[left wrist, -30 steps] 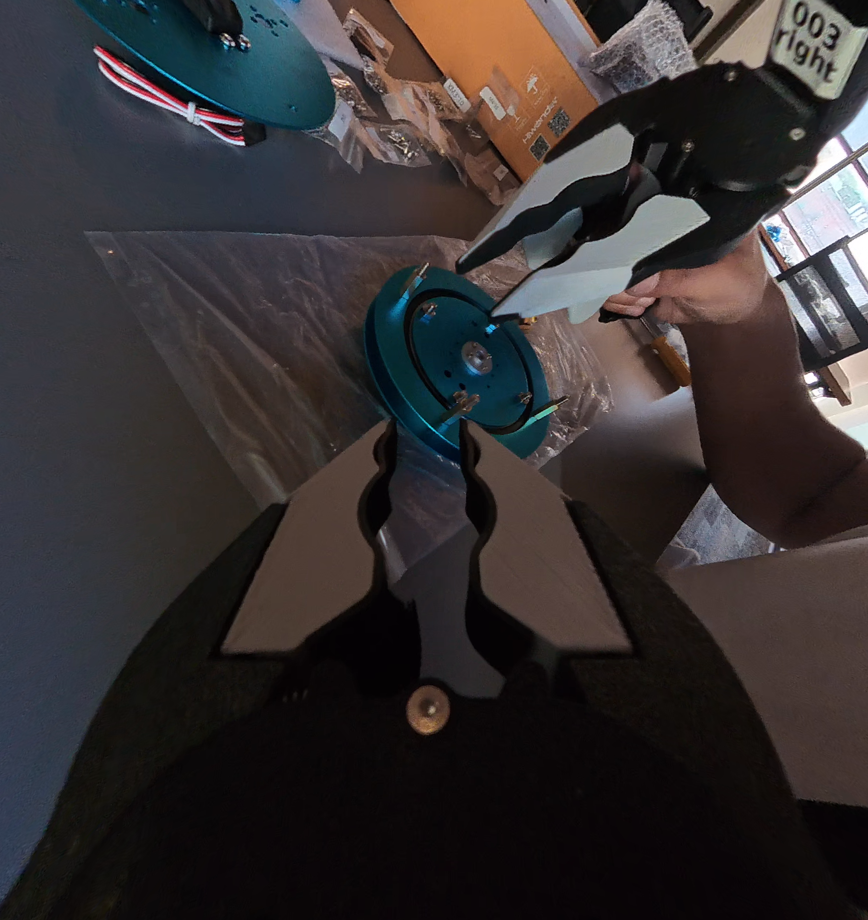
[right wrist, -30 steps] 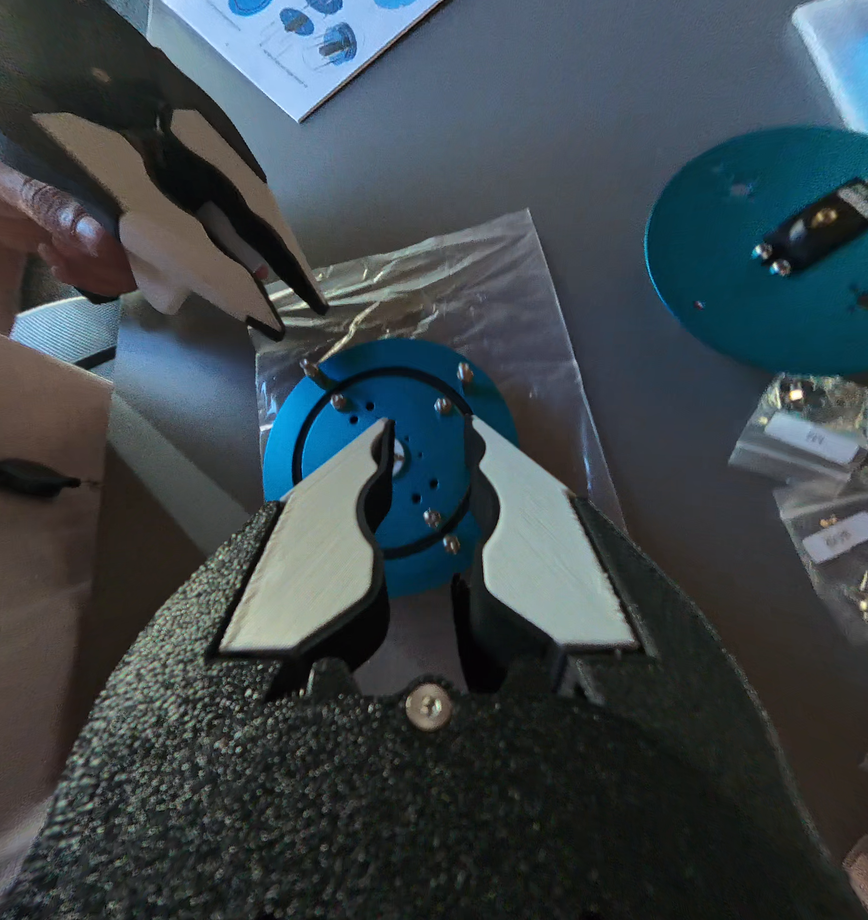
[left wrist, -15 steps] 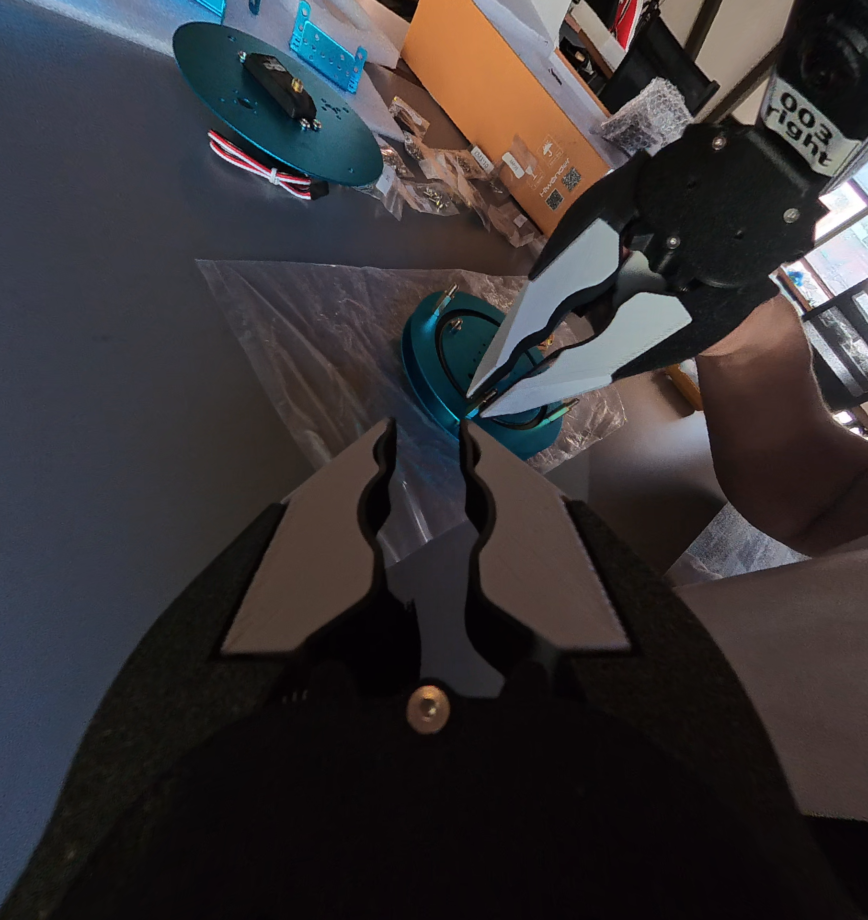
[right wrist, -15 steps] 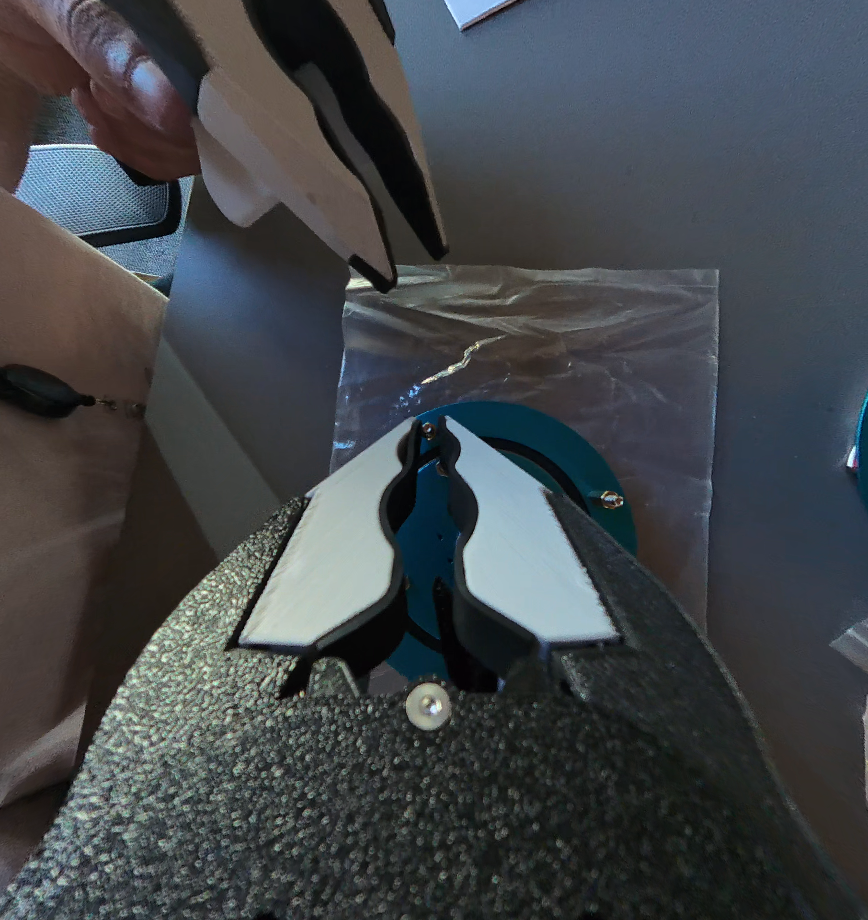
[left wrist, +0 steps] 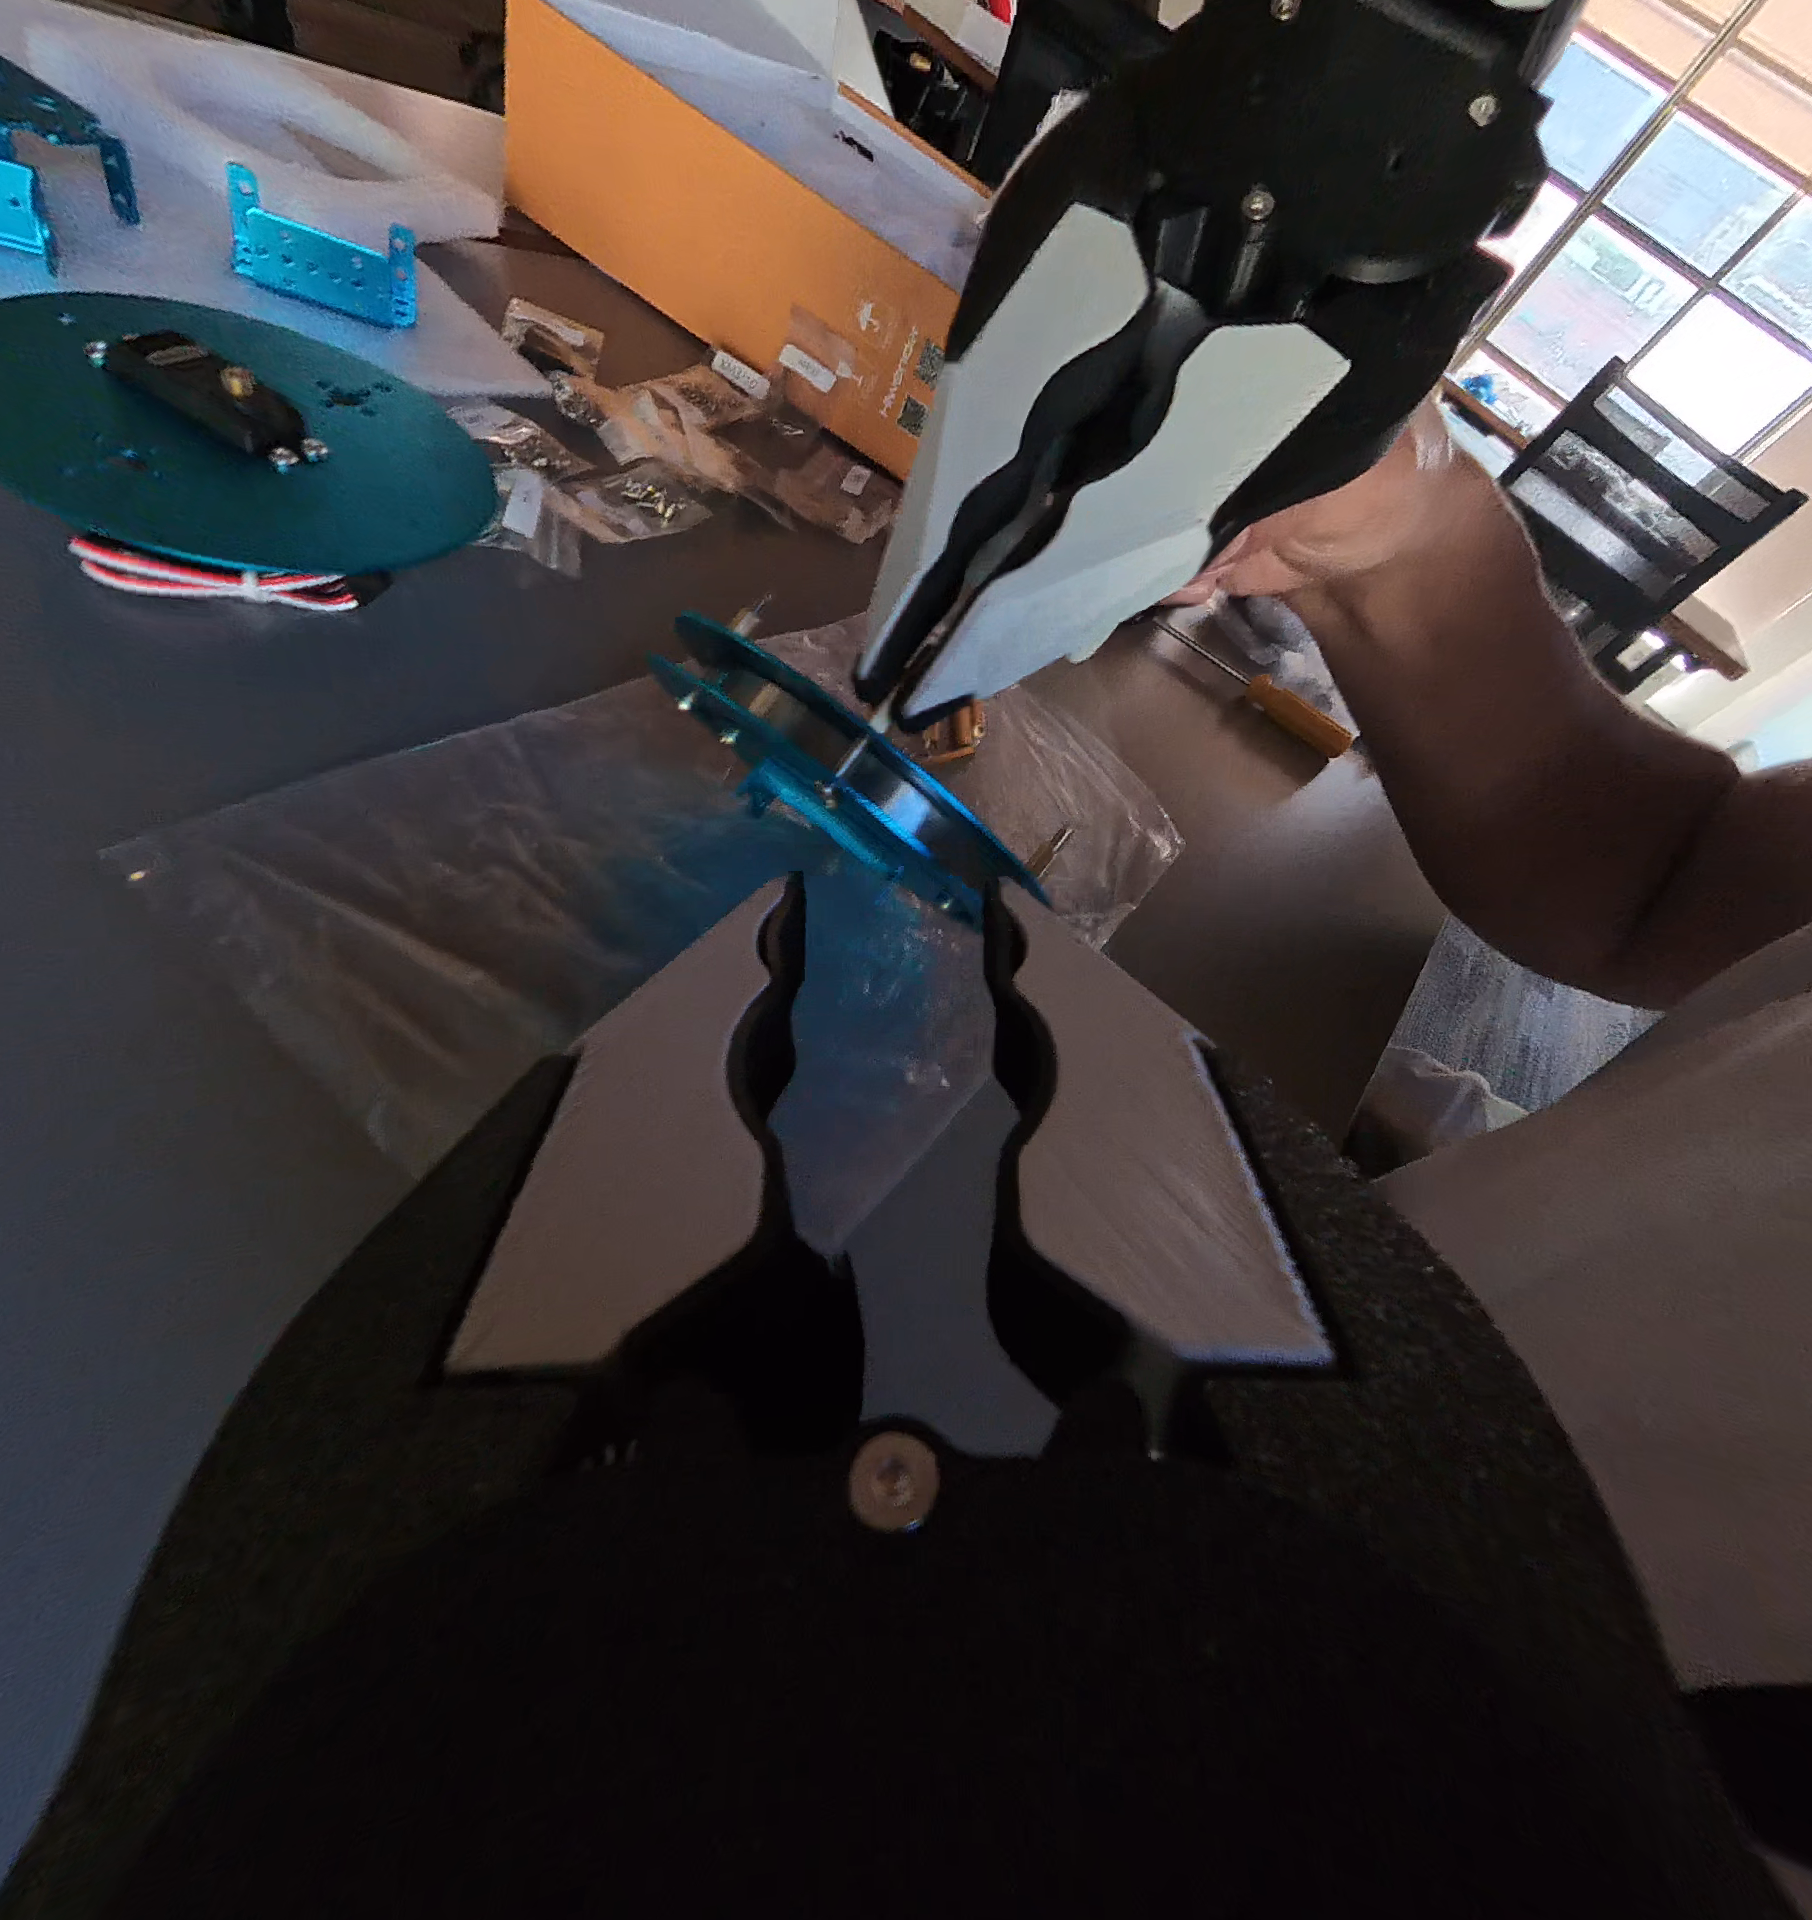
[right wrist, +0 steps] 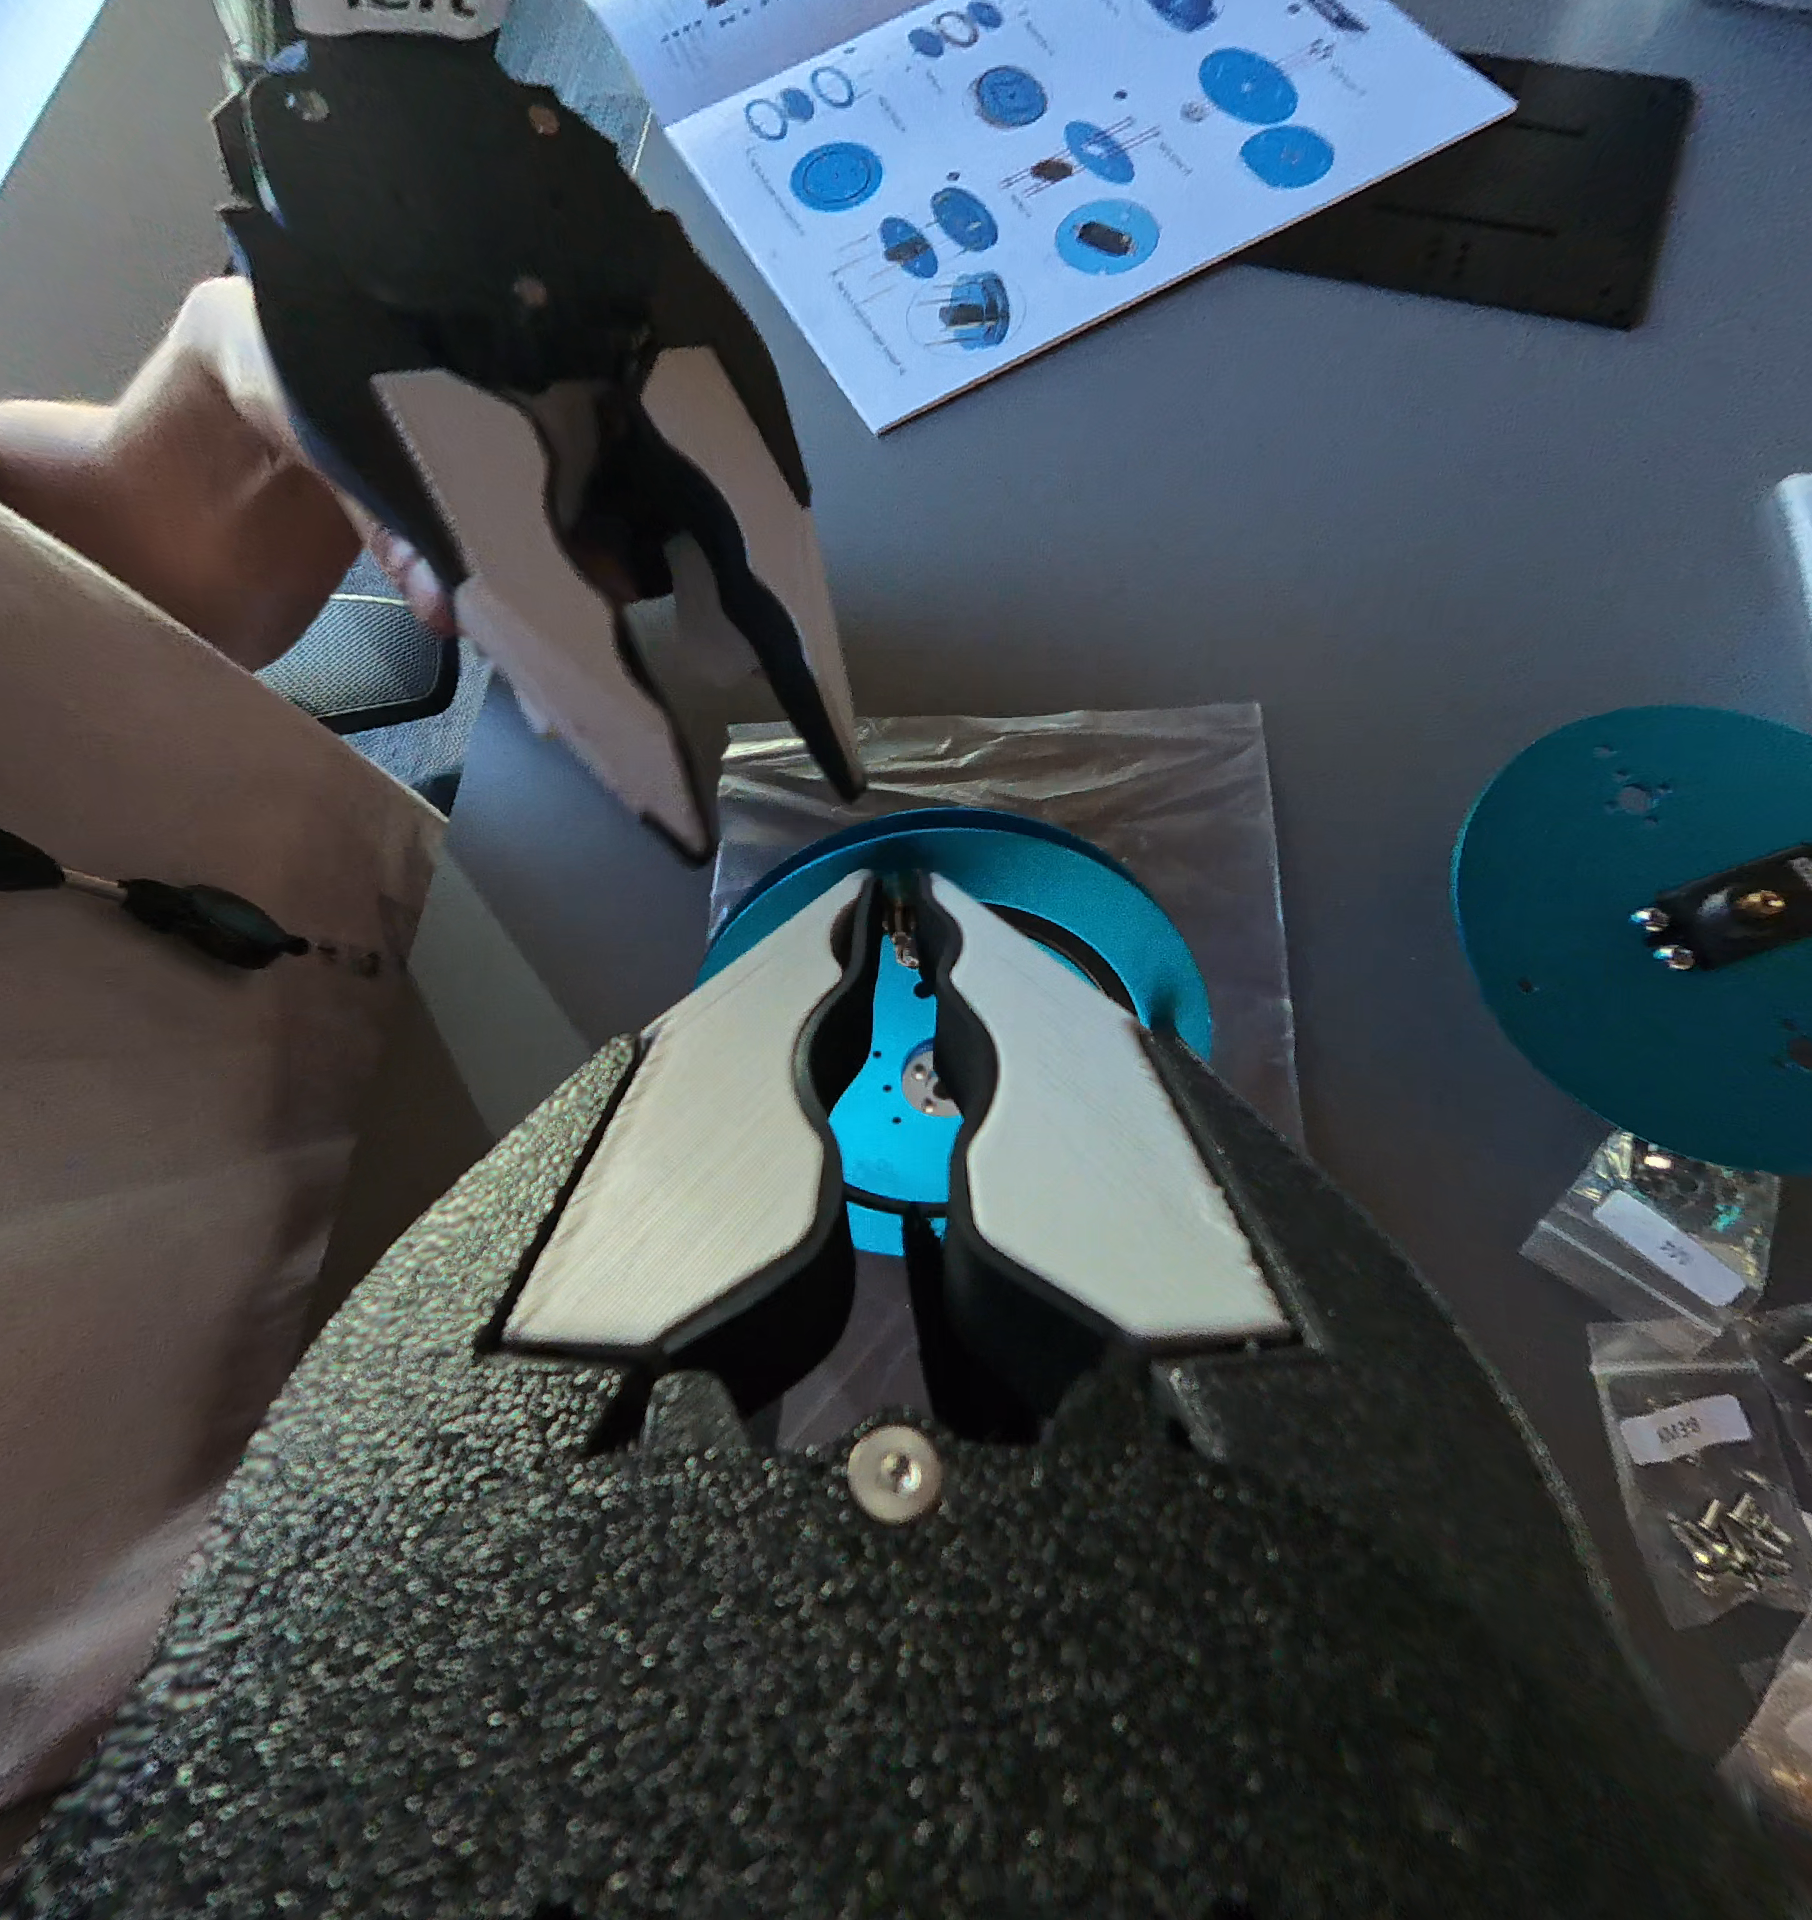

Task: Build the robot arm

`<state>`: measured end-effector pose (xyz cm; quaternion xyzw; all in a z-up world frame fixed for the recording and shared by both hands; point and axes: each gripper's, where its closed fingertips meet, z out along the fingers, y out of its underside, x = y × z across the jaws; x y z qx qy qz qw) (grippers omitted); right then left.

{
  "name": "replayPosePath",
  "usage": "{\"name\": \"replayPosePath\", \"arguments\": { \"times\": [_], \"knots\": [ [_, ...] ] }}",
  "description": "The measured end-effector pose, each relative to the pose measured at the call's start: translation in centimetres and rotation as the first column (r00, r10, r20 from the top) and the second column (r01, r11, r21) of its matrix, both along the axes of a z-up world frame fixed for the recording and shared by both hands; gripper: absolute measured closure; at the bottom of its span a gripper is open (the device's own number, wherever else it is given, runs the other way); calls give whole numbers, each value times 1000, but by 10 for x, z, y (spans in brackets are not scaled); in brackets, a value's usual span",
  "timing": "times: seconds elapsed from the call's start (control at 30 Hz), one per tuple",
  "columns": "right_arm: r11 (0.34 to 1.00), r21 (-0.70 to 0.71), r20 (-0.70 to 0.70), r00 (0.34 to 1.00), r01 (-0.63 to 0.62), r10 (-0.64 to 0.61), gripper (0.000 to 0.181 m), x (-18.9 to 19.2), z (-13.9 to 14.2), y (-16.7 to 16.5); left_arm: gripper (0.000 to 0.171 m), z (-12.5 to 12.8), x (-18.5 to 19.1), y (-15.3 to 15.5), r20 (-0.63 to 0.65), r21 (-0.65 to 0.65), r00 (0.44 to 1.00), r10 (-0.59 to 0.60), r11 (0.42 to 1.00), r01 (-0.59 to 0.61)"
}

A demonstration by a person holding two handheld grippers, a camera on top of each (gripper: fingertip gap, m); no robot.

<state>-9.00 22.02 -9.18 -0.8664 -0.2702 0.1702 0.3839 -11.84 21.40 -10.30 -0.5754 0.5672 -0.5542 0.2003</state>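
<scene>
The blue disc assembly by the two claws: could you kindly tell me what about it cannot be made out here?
- Right wrist view: the right claw, shut on a metal post, covers most of the top face of the blue disc assembly.
- Left wrist view: motion blur hides whether its lower rim touches the plastic bag.
- Left wrist view: the open left claw covers its near edge.

Textured black left gripper (left wrist: 894, 899) with pale grey wavy-edged fingers (left wrist: 653, 1143), silver screw (left wrist: 891, 1478), matching right gripper (right wrist: 897, 883), beige sleeve (right wrist: 102, 1039)

blue disc assembly (right wrist: 1068, 904): anodised metal, satin | bag (right wrist: 1141, 769): clear glossy plastic | table (right wrist: 1297, 540): matt grey
</scene>
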Motion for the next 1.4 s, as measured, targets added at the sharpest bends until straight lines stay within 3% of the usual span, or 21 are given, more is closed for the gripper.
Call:
{"name": "replayPosePath", "arguments": {
  "times": [0.1,0.23,0.47,0.6,0.7,0.8,0.87,0.97,1.1,1.23,1.33,1.4],
  "knots": [
    [999,30,-8,999,31,-31,178,5,5,0,136,8,14,-10,8,-11,998,56,998,-56],
    [994,67,-32,996,82,-80,178,11,10,-5,138,4,33,-16,-27,70,987,156,986,-154],
    [965,150,-93,975,214,-202,174,32,17,-26,157,12,50,-24,-46,245,989,141,961,-126],
    [924,198,-142,942,328,-304,154,59,23,-52,160,15,59,-28,-69,301,994,89,952,-65],
    [901,141,3,909,411,-416,158,91,-17,-80,160,15,61,-26,-95,366,992,82,930,-41],
    [910,-57,92,910,411,-405,150,93,-71,-96,160,15,59,-22,-105,368,992,71,930,-27],
    [926,-92,170,922,366,-348,151,87,-85,-93,160,17,58,-18,-117,379,991,71,925,-22],
    [943,-96,285,917,317,-279,162,88,-85,-78,160,18,56,-12,-136,401,988,78,916,-17],
    [942,-191,327,923,277,-205,166,90,-92,-70,160,19,56,-12,-144,386,987,75,923,-14],
    [934,-256,265,948,247,-178,176,82,-94,-70,160,19,57,-10,-139,366,988,73,930,-17],
    [945,-198,289,937,261,-198,177,83,-90,-69,160,19,59,-6,-138,340,989,60,940,-10],
    [970,-77,203,956,232,-213,177,69,-66,-65,159,18,61,-2,-140,307,989,42,952,3]
  ]
}}
